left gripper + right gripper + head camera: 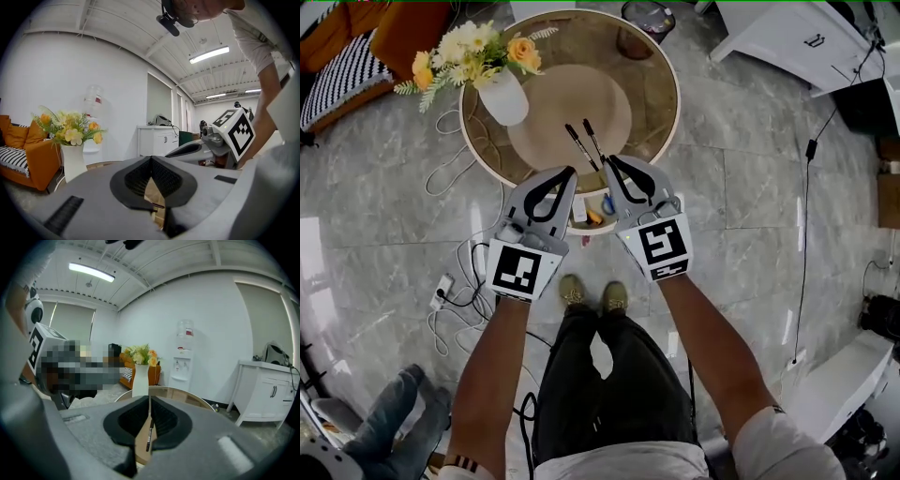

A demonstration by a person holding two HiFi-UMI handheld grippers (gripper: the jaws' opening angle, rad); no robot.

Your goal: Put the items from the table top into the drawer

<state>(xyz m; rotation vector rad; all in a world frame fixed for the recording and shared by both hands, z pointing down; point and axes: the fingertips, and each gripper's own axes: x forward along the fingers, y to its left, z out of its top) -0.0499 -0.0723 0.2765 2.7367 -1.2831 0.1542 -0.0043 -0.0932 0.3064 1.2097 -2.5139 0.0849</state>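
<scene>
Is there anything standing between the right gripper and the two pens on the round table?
Nothing visible does. The right gripper points at the two pens across bare table top; the vase of flowers stands well off to the left.

Two pens point(578, 142) lie on the round desk point(654, 89) (flower vase point(503, 97) at its left), just beyond the left gripper point(571, 172) and right gripper point(611, 161).

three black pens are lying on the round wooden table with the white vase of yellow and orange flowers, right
Not quite: two black pens lie on the round wooden table, not three. The head view shows them side by side near the table's front edge. The white vase of yellow and orange flowers does stand on the same table.
</scene>
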